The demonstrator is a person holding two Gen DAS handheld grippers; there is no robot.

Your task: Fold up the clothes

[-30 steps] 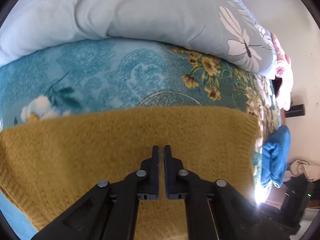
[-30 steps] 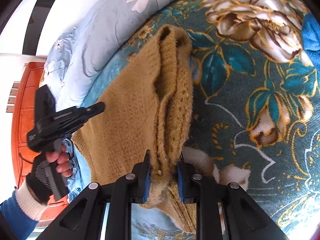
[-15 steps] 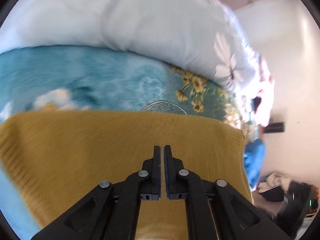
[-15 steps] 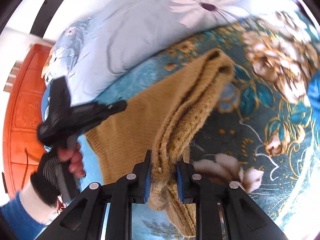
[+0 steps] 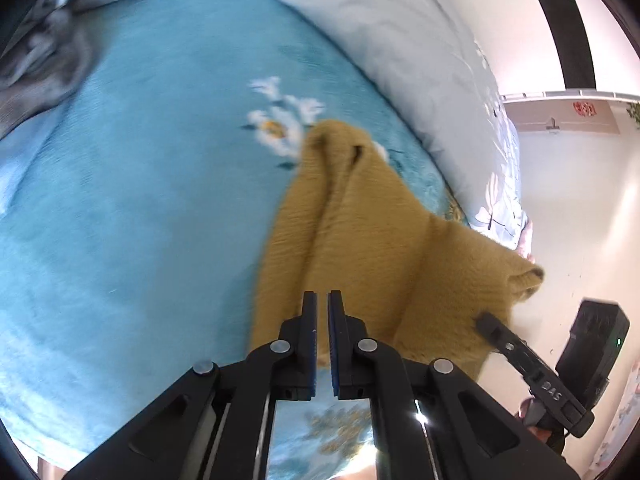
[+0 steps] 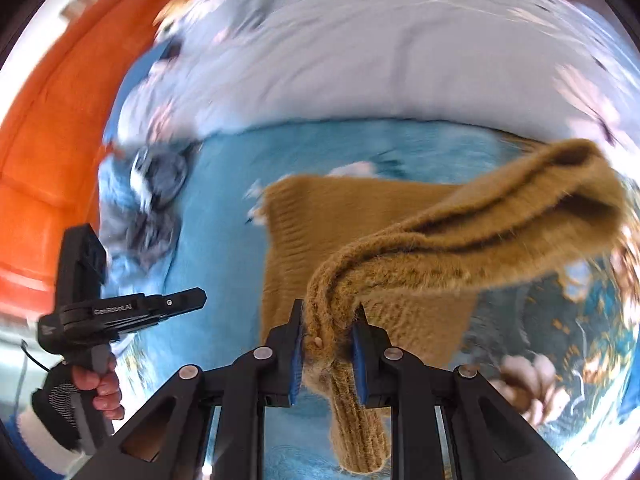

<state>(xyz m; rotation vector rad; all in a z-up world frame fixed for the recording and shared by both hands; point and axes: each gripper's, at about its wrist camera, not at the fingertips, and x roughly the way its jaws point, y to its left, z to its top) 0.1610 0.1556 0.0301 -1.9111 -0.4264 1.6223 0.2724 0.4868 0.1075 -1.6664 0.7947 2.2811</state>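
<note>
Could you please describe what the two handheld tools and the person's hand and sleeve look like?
Both tools are matte black linkages with round silver pivots and blue-edged pads: left tool, right tool. Seen from the right wrist, the left tool carries white "GenRobot.AI" lettering, a boxy black module on top and a thin black cable. The left hand wears a dark fingerless glove, white cuff and blue sleeve.

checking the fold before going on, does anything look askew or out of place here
The sweater is askew: one bunched edge is lifted off the bed in the right gripper, and the rest lies rumpled, not flat. The left gripper is shut on nothing. A grey garment lies crumpled further back.
</note>
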